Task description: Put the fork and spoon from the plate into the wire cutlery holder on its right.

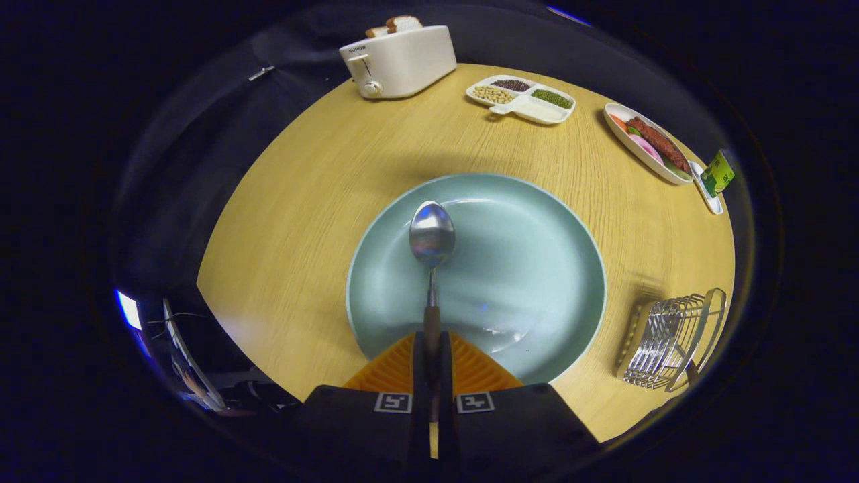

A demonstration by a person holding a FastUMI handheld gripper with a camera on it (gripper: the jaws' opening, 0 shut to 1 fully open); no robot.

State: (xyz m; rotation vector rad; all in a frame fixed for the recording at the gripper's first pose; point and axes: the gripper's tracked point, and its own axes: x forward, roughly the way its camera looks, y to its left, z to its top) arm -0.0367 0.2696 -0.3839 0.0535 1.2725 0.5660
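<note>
My gripper (431,349) is shut on the dark handle of a metal spoon (431,235). The spoon points straight ahead from my fingers, its shiny bowl held over the pale green plate (537,268), which lies on the round wooden table. The wire cutlery holder (671,342) stands to the right of the plate, near the table's edge. I cannot make out whether anything sits inside it.
A white toaster (399,60) with bread slices stands at the far side of the table. A white divided dish (523,97) with beans and an oval dish (647,141) of food sit far right. Bare wood lies between the plate and the holder.
</note>
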